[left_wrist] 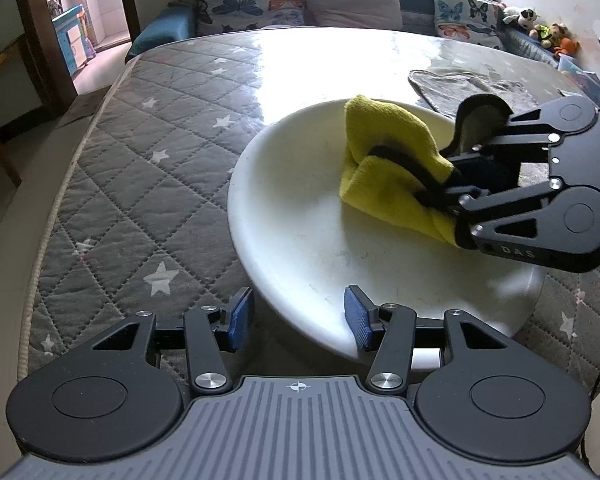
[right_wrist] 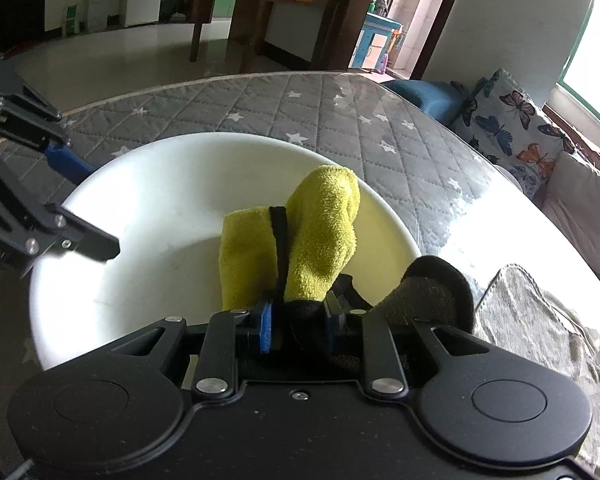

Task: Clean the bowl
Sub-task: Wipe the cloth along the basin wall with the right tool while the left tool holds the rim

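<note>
The big round white bowl (left_wrist: 320, 240) sits on the grey quilted star-pattern table cover (left_wrist: 140, 160). The right gripper (right_wrist: 298, 322) squeezes a fluffy yellow cloth (right_wrist: 320, 232) down inside the bowl. The left gripper (left_wrist: 300, 316) is spread wide around the bowl's near rim, not pinching it. I think it should pinch the rim first, then the cloth can rub round without the bowl sliding.

right tongs (right_wrist: 298, 326) gripping yellow cloth (right_wrist: 320, 236), white bowl (right_wrist: 140, 216)
</note>
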A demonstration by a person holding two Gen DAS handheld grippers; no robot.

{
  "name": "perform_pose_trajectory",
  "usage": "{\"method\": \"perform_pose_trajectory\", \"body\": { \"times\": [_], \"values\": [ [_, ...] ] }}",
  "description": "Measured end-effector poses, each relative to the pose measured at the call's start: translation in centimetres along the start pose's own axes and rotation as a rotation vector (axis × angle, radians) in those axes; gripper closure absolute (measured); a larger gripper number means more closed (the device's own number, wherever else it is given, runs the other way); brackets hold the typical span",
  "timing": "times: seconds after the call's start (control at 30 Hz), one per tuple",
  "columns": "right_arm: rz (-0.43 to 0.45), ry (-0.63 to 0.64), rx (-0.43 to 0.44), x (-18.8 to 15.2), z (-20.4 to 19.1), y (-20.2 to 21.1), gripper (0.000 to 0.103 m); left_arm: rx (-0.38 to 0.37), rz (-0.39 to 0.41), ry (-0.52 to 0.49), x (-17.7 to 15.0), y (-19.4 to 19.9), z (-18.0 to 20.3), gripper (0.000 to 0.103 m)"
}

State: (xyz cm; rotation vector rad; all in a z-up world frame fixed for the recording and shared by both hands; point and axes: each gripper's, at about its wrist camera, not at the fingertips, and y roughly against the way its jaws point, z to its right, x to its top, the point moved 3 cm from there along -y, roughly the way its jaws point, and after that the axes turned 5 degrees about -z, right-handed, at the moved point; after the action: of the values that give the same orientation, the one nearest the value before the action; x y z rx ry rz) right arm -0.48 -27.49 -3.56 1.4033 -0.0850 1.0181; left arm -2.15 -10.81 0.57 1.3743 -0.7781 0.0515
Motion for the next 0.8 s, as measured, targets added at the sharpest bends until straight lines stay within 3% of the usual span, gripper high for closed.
{"method": "perform_pose_trajectory", "body": {
  "times": [0.57,0.8],
  "values": [
    [0.041,0.036,0.034,2.6,-1.3,-1.4,0.077,-0.001,0.002,0.016,0.4,0.0,0.2,0.049],
    [0.042,0.092,0.062,1.9,-2.9,-0.1,0.077,-0.035,0.001,0.026,0.5,-0.2,0.1,0.063]
  ]
}}
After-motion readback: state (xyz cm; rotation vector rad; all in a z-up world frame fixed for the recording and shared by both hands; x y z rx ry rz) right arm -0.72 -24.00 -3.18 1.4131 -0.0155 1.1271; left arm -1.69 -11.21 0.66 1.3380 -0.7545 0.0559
